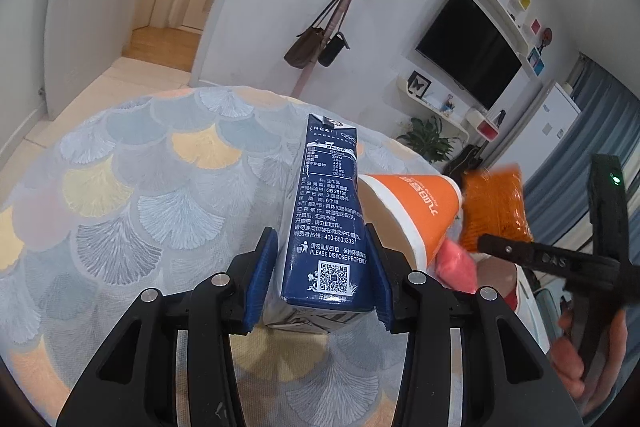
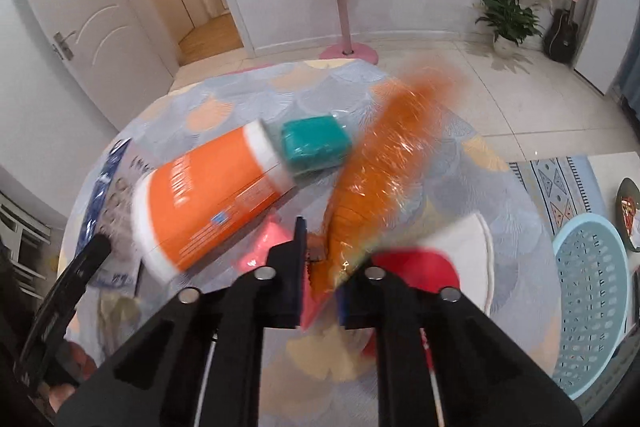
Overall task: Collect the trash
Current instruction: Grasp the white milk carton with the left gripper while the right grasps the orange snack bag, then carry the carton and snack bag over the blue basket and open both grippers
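Two wrist views over a round worktop [image 1: 132, 163] covered in a fan-patterned cloth. The left tongs [image 1: 320, 277] sit narrowed around a dark blue milk carton [image 1: 326, 223], their blue pads [image 1: 262, 279] against both of its sides near the base; the carton stands upright between them and seems held. Just right of these tongs an orange paper cup [image 1: 416, 211] lies on its side. The right tongs [image 2: 334, 279] pinch the lower end of an orange plastic-wrapped packet [image 2: 384, 163], which stretches away from them and is blurred by motion. Ahead and to their left lies the same orange cup, with a teal block [image 2: 314, 145] at its far end; a pink scrap [image 2: 266, 245] and a red and white item [image 2: 440, 263] lie close under the tongs. A pale blue perforated basket [image 2: 592, 299] stands on the floor, far right of the right tongs. It is probably the bin: carry the packet there with a firm pinch, keeping the carton level and clear of the cup.
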Tool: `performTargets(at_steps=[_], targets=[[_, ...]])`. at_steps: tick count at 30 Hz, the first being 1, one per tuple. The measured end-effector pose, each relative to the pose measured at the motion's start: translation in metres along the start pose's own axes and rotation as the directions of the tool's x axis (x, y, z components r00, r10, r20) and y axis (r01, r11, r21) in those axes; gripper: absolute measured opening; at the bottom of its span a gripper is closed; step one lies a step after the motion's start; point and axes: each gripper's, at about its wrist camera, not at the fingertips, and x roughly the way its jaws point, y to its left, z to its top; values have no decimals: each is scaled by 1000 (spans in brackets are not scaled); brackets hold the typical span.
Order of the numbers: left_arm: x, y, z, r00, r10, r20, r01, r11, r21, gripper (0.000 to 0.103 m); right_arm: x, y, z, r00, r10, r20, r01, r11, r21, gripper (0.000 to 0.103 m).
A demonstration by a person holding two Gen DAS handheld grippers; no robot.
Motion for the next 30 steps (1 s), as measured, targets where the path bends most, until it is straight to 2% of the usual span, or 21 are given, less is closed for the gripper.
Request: performTargets(at_steps=[5,11,14,19,26,30], targets=[[-5,-7,-2,1000,-4,19,3,1000,27,42,-31,6,-6,994,-22,109,24,1000,-20,4],[-24,-16,1,994,-61,91,56,997,56,42,-71,3,-18,981,-26,194,28,1000,-8,4],[-39,-28,3,988,-91,123,82,994,75,42,-93,-1,-23,972,-42,230,45,999,-10,4],[-65,-69,3,973,-176,150,152,976,159,42,-127,-27,-36,958,-68,280,61,998,34,4],[-76,-133,-3,954,-273,123,235,936,261,42,-157,-76,-59,944,-110,310,74,989,125,4],[-70,-168,-10,942,-330,66,297,907,299,42,-167,-105,-74,934,-167,315,115,978,177,4]])
